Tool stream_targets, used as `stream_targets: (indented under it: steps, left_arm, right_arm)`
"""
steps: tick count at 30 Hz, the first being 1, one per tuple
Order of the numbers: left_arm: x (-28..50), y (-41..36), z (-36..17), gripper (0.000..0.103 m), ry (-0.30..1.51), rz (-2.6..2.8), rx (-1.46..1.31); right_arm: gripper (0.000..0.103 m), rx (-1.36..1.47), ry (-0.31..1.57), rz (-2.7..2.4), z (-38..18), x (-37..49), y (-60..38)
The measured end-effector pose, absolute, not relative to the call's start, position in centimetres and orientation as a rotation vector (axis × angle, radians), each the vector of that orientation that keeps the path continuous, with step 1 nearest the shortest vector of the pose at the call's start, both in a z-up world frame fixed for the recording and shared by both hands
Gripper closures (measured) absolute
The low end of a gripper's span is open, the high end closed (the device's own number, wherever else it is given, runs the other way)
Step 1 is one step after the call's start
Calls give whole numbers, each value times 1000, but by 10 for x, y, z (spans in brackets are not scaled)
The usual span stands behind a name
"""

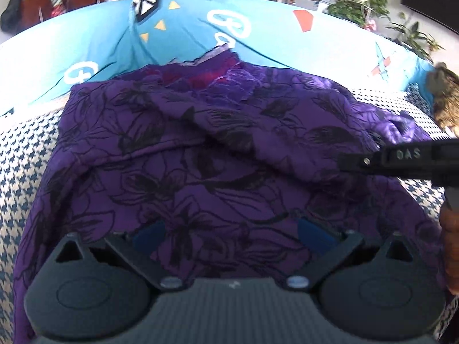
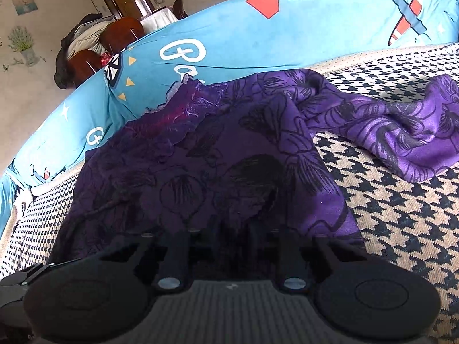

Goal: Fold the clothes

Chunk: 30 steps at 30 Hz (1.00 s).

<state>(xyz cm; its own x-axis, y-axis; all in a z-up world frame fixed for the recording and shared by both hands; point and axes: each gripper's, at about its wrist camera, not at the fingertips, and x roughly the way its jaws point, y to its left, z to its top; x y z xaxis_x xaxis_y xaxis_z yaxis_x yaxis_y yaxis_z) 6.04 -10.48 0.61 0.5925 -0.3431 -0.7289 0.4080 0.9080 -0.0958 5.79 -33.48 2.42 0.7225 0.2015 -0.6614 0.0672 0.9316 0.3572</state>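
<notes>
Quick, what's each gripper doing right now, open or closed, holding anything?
Left gripper: open, jaws spread over the purple garment, holding nothing.
Right gripper: cannot tell; its jaws are hidden under the cloth.

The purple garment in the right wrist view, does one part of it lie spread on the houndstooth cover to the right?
Yes, a sleeve-like part of the purple garment stretches rightward across the houndstooth cover.

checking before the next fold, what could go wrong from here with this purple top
1. A sleeve trails loose over the houndstooth cover; it may drag and undo the fold.
2. The purple top is already rumpled across its middle, so creases may get folded in.
3. An animal sits by the garment's right edge and could disturb it.
</notes>
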Motion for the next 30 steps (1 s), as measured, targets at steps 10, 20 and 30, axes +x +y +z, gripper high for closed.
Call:
stream_targets:
  steps: [10, 20, 30]
  left_arm:
    - [41, -116, 19, 0, 750, -584, 104]
    - [38, -127, 18, 0, 727, -642, 86]
    - [24, -160, 10, 0, 572, -584, 207]
  right_arm:
    - [92, 662, 664, 426, 55, 56, -336]
    - [89, 797, 788, 329, 39, 63, -348]
    - [89, 799, 828, 386, 30, 62, -347]
